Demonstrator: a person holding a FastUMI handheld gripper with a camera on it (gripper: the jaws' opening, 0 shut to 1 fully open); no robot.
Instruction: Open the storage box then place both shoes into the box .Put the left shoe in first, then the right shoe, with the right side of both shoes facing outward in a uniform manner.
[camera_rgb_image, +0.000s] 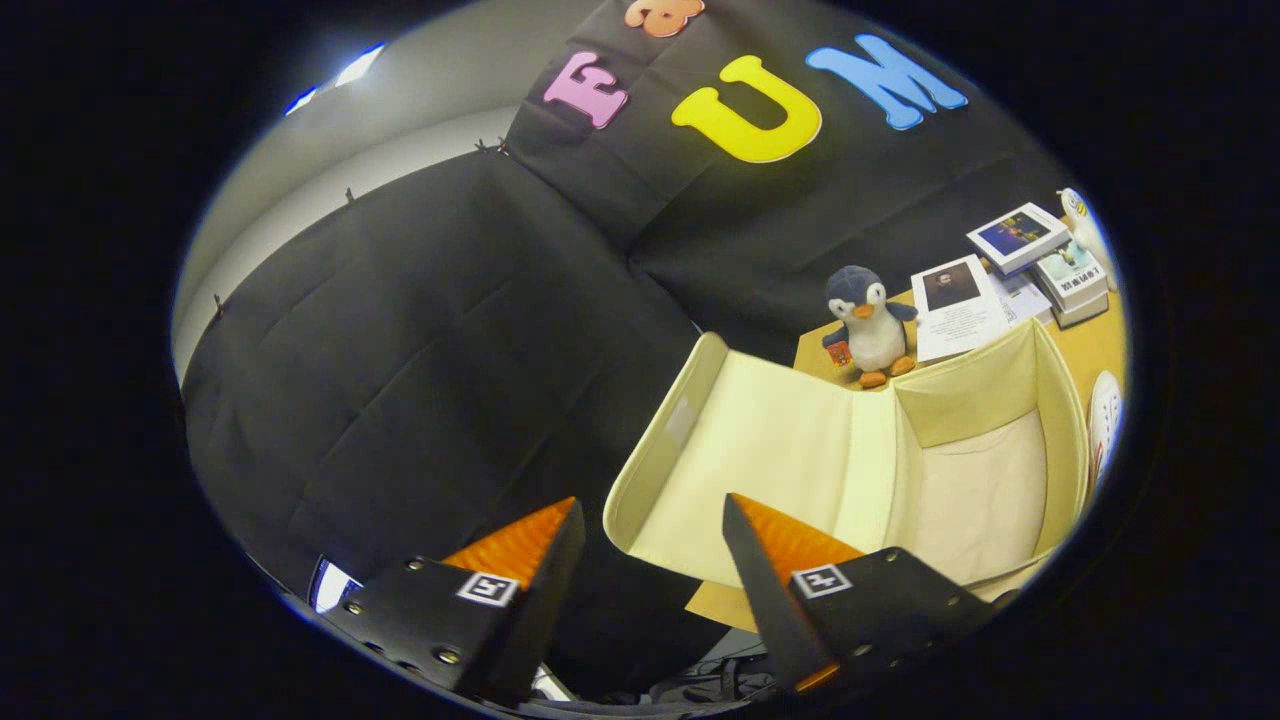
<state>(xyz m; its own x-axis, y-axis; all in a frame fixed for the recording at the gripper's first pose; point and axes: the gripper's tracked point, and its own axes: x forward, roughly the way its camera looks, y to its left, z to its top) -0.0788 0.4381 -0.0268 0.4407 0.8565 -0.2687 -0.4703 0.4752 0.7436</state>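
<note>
Setting: staged recording booth
Walls: black cloth (420, 330) pinned over a pale wall
Surface (1090, 350): wooden, carrying books (1040, 255) and a plush penguin (868, 325)

One storage box (850, 470), lid open. One plush penguin (868, 325) on the far side of the box. One white shoe (1104, 415) at the box's right. About four books (1020, 270) and printed sheets, far right. One gripper (652, 512), two fingers spread apart, empty.

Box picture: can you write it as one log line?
box: open, nothing inside | gripper: open, holding nothing, by box lid | shoe: on table beside box | penguin: behind box
</note>
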